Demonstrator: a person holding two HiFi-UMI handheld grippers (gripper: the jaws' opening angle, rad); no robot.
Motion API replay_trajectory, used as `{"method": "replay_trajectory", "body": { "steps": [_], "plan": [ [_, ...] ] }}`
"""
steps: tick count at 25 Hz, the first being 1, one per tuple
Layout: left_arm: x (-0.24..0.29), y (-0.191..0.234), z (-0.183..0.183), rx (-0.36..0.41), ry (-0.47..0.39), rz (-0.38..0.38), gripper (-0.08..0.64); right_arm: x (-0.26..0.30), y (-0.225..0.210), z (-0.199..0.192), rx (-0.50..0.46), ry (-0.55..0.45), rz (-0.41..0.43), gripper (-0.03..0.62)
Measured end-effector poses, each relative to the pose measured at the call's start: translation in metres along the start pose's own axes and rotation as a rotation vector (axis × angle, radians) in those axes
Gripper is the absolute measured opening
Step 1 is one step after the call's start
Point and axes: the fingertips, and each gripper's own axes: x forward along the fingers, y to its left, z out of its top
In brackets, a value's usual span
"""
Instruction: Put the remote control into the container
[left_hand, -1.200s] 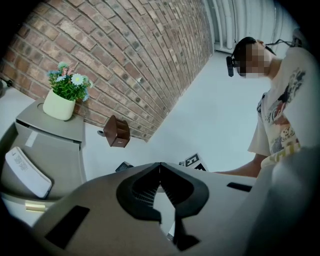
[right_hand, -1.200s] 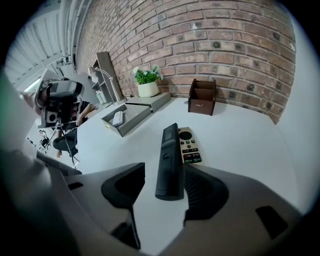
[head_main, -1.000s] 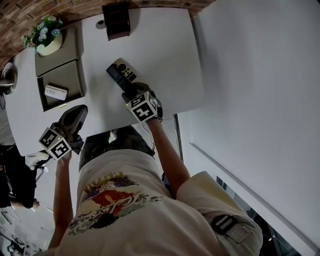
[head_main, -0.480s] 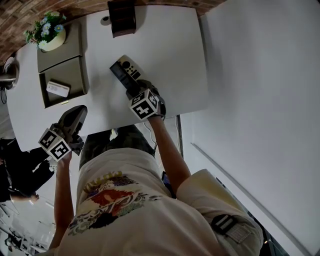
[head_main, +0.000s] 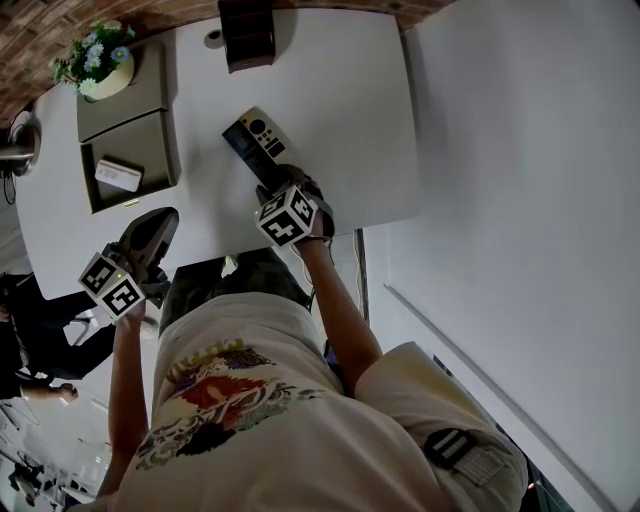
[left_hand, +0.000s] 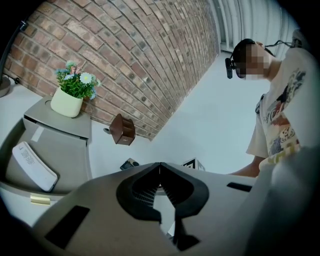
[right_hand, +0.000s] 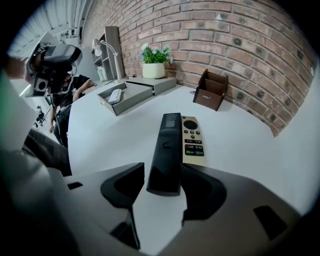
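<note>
A black remote (head_main: 247, 150) lies on the white table (head_main: 340, 120), side by side with a beige remote (head_main: 265, 133). My right gripper (head_main: 272, 182) points steeply down over the black remote's near end. In the right gripper view the black remote (right_hand: 166, 150) sits between the open jaws of the right gripper (right_hand: 163, 172), close to the right one, with a thin gap on the left. The beige remote (right_hand: 192, 141) lies just right of it. My left gripper (head_main: 155, 228) hovers shut at the table's near left edge, holding nothing.
A grey tray (head_main: 160, 160) holding a white device (head_main: 113, 174) stands at the left, with a potted plant (head_main: 95, 70) on the box behind it. A brown wooden box (head_main: 247, 35) sits at the far edge. A person stands at the left (head_main: 30, 330).
My right gripper has rolled slightly over the black remote's near end. Both remotes and the left gripper have stayed where they were.
</note>
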Motion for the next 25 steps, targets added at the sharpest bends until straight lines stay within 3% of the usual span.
{"method": "replay_trajectory", "body": {
  "steps": [5, 10, 17, 25],
  "plan": [
    [-0.002, 0.002, 0.000, 0.001, 0.004, 0.003, 0.005, -0.004, 0.002, -0.016, 0.132, 0.001, 0.018, 0.230],
    [0.000, 0.001, -0.004, -0.003, 0.010, -0.009, 0.005, 0.000, -0.002, -0.017, 0.180, -0.011, 0.025, 0.230],
    [-0.002, -0.002, -0.005, -0.006, 0.012, -0.010, 0.005, 0.008, -0.015, 0.000, 0.170, -0.052, 0.024, 0.253],
    [-0.009, 0.003, -0.004, -0.008, -0.004, 0.011, 0.005, 0.008, -0.001, 0.001, 0.134, -0.022, 0.071, 0.261]
  ]
}}
